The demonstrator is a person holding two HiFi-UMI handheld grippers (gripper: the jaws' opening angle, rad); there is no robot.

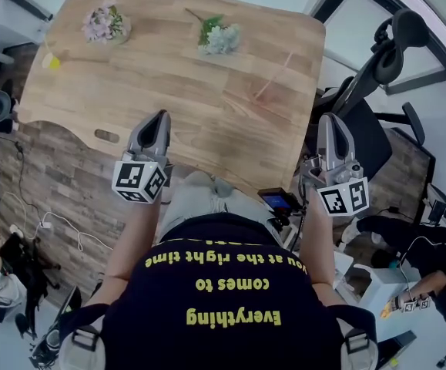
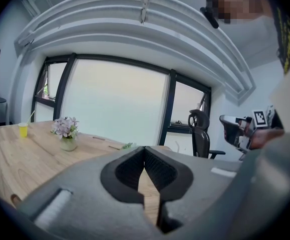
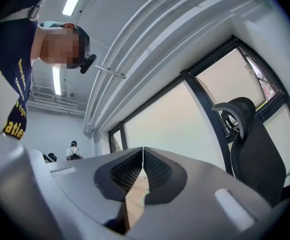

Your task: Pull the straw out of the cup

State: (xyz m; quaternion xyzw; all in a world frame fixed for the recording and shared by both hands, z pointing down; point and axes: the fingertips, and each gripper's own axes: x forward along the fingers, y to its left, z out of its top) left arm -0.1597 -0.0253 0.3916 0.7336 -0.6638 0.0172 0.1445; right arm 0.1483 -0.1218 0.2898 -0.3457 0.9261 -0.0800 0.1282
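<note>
Jaws of left tool and right tool tight together, empty, by the wooden table.

The person wears a dark navy short-sleeved shirt with yellow lettering across it, and pale grey straps with dark buckles at both shoulders. The left gripper and right gripper are alike. Each has a smooth grey shell tapering to the tip, a white cube printed with black square markers at its back end, and black ribbed pads lining the jaws.
</note>
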